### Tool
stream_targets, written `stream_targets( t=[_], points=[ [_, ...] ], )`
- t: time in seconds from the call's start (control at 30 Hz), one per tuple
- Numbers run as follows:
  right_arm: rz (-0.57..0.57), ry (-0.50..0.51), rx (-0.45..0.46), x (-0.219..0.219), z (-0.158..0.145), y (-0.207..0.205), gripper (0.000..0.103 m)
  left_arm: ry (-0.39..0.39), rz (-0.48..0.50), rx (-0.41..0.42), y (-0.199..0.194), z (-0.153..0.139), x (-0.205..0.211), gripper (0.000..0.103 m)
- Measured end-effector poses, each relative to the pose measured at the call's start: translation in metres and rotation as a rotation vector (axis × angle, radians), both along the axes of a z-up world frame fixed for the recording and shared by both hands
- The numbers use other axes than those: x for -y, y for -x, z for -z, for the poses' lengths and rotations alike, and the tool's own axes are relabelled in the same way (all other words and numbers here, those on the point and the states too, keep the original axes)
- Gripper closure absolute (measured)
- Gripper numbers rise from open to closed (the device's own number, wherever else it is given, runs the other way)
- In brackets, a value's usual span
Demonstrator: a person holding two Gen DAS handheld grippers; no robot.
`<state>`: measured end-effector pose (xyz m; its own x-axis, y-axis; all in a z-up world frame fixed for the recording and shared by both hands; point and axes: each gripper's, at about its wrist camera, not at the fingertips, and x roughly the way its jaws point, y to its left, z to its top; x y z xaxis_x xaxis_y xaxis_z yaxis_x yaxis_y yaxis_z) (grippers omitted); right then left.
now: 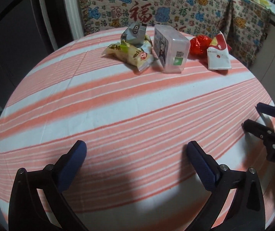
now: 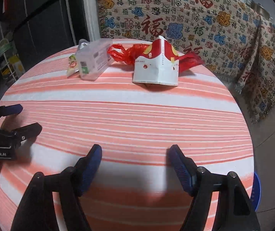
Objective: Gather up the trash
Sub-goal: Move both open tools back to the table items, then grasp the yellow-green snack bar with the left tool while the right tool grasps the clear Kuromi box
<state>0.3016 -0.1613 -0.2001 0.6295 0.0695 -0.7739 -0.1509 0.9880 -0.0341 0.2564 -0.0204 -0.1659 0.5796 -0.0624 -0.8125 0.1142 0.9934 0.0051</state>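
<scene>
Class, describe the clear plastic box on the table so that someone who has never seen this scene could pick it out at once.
Start at the round striped table and look to its far edge, where the trash lies in a row. The box sits mid-row, between snack wrappers and a red bag. It alone is rigid and see-through, with a green sticker.

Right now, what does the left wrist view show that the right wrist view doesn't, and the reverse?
Only the left wrist view shows the grey foil packet and the whole yellow snack wrapper.

Only the right wrist view shows the red plastic bag spread out with its handles, plus a blue object beyond the table edge.

Both show the clear plastic box, the red-and-white carton, the striped tablecloth and both open claws, left claw and right claw.
</scene>
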Motion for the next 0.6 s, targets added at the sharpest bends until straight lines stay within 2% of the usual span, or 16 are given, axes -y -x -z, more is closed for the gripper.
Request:
stream_targets(
  t=[0.2, 0.37, 0.5, 0.53, 0.6],
  points=[
    [-0.002, 0.014, 0.002, -0.003, 0.0, 0.0, 0.025, 0.006, 0.002, -0.004, -0.035, 0.0, -0.006, 0.0],
    [-0.002, 0.016, 0.002, -0.005, 0.0, 0.001, 0.024, 0.022, 0.036, 0.041, -0.088, -0.007, -0.008, 0.002],
    [-0.001, 0.014, 0.001, -0.007, 0.0, 0.001, 0.024, 0.056, 0.032, 0.034, -0.129, -0.007, -0.013, 0.002],
    [-0.001, 0.014, 0.001, -0.007, 0.0, 0.001, 0.024, 0.063, 0.033, 0.027, -0.135, -0.005, -0.014, 0.004],
    [-0.001, 0.014, 0.001, -0.006, 0.0, 0.0, 0.024, 0.074, 0.044, 0.03, -0.141, -0.005, -0.014, 0.025]
  ],
)
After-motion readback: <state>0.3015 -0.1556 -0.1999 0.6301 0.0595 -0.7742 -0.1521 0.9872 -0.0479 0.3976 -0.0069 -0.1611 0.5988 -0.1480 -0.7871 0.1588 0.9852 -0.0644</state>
